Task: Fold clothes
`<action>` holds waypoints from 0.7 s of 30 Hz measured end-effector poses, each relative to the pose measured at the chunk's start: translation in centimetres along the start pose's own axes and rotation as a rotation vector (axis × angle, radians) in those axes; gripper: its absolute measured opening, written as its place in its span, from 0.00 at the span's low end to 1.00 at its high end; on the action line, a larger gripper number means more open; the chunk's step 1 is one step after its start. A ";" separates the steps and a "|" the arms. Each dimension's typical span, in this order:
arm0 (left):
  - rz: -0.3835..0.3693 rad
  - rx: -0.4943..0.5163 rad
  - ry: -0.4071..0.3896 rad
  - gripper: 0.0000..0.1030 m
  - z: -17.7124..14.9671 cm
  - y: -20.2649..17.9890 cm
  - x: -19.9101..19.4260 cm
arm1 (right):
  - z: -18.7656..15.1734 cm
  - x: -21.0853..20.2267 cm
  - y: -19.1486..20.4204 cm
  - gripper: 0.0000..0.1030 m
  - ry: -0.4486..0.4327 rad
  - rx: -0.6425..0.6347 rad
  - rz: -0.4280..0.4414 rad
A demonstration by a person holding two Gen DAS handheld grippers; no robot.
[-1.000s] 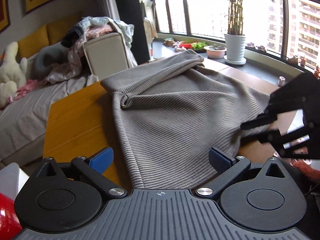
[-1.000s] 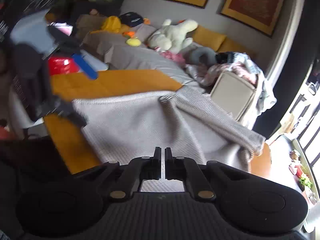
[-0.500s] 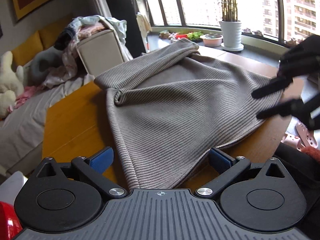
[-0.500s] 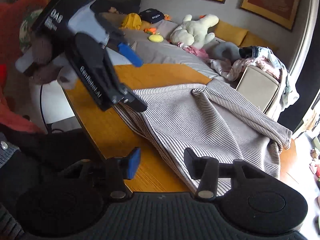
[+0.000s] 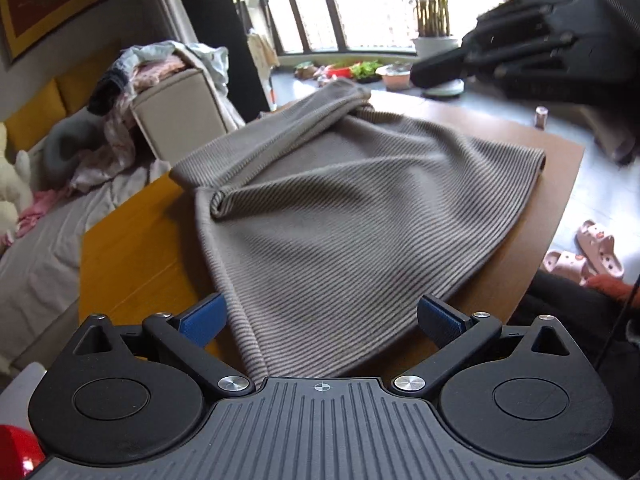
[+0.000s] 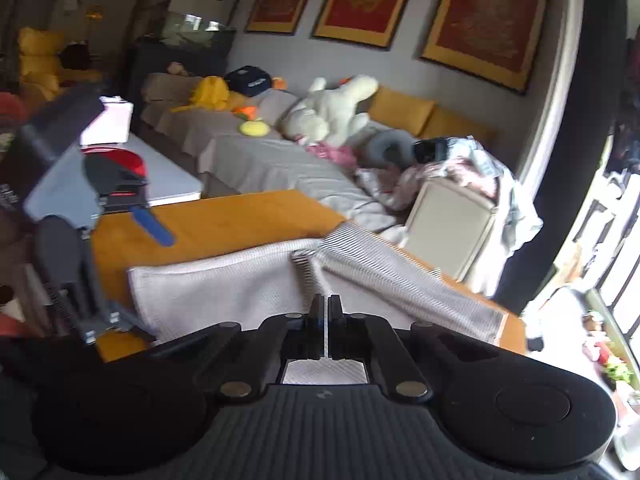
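Grey ribbed garment (image 5: pixel 352 216) lies spread over the wooden table (image 5: pixel 132 248), covering most of the top; bare wood shows along the left edge and far right corner. One sleeve is folded across the far edge, with a bunched knot of cloth where it meets the body. The near hem runs under the left gripper (image 5: pixel 320 316) body, so its end is hidden. Left gripper: fingers spread wide, one blue pad (image 5: pixel 202 318) on each side of the hem, nothing clamped. Right gripper (image 6: pixel 323 320): fingers pressed together; cloth shows directly below and beyond them, but whether any is pinched cannot be told. In the left wrist view the right gripper is a dark motion-blurred shape, cut off at the upper right corner.
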State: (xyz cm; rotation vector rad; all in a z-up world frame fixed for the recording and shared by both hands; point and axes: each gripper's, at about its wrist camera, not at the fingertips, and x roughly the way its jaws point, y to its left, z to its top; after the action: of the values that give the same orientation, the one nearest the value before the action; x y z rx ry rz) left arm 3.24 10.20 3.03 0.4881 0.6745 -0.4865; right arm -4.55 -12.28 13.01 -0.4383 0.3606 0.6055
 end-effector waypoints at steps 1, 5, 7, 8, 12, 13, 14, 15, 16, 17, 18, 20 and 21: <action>0.002 -0.007 0.015 1.00 -0.2 0.1 0.4 | -0.5 -0.1 0.9 0.08 0.020 -0.021 0.035; -0.017 -0.047 -0.021 1.00 0.1 0.7 -0.4 | -2.6 1.4 4.9 0.29 0.106 -0.114 0.097; 0.001 -0.051 -0.045 1.00 0.7 0.9 -0.9 | -3.4 2.6 6.3 0.39 0.135 -0.133 0.094; 0.008 -0.052 -0.054 1.00 0.9 0.9 -1.1 | -3.7 3.1 6.7 0.38 0.138 -0.156 0.076; -0.001 -0.039 -0.085 1.00 1.5 0.7 -2.3 | -3.4 3.5 6.5 0.04 0.119 -0.182 0.019; -0.007 -0.029 -0.089 1.00 1.4 0.6 -2.6 | -2.9 3.3 5.8 0.04 0.109 -0.156 0.006; -0.018 -0.016 -0.092 1.00 1.3 0.4 -2.9 | -2.5 3.1 4.9 0.04 0.099 -0.129 -0.010; -0.032 -0.005 -0.094 1.00 1.1 0.3 -3.0 | -2.1 2.9 4.2 0.04 0.086 -0.108 -0.028; -0.045 0.006 -0.094 1.00 0.8 0.1 -3.2 | -1.8 2.6 3.4 0.04 0.074 -0.086 -0.046; -0.058 0.016 -0.089 1.00 0.6 -0.1 -3.1 | -1.6 2.4 2.9 0.04 0.068 -0.072 -0.055; -0.065 0.025 -0.080 1.00 0.4 -0.3 -2.8 | -1.5 2.1 2.4 0.04 0.059 -0.059 -0.064; -0.037 0.039 -0.042 1.00 0.1 -0.5 -1.6 | -1.4 1.7 1.7 0.04 0.050 -0.040 -0.073; -0.010 0.042 -0.020 1.00 0.0 -0.5 -0.9 | -1.4 1.5 1.4 0.04 0.047 -0.033 -0.075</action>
State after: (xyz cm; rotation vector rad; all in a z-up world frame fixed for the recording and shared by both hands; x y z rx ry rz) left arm 2.37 10.01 3.51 0.5188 0.6487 -0.5148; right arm -4.52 -11.20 10.71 -0.4960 0.3773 0.5292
